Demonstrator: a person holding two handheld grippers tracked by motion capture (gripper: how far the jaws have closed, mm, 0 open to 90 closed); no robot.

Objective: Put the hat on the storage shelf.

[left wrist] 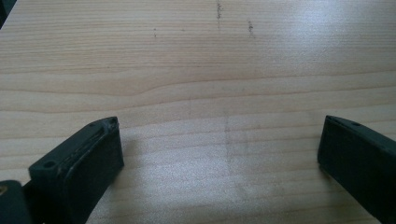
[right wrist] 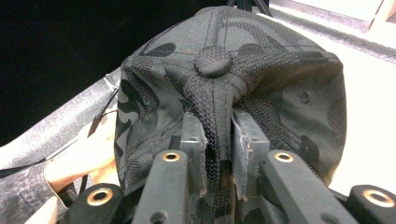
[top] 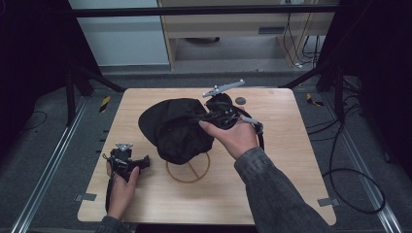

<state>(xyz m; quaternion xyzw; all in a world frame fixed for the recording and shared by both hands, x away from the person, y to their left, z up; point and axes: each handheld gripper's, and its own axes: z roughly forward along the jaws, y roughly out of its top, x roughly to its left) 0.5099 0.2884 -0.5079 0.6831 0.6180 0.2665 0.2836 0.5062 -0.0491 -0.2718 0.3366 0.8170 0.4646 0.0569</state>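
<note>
Over the wooden ring [top: 188, 171], we held the cap [top: 175, 127] with the right gripper [right wrist: 218, 154] pinching a crown fold; left gripper [left wrist: 219, 154] rested on the table [left wrist: 196, 56], jaws apart.

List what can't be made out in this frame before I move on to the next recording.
- High view: the wooden ring stand is partly covered by the black cap, so how the cap meets it is unclear.
- High view: the small dark disc is too small to identify.
- Right gripper view: the cap's front is hidden behind its crown.
- Left gripper view: the left gripper has its jaw bases cut off by the bottom edge.
</note>
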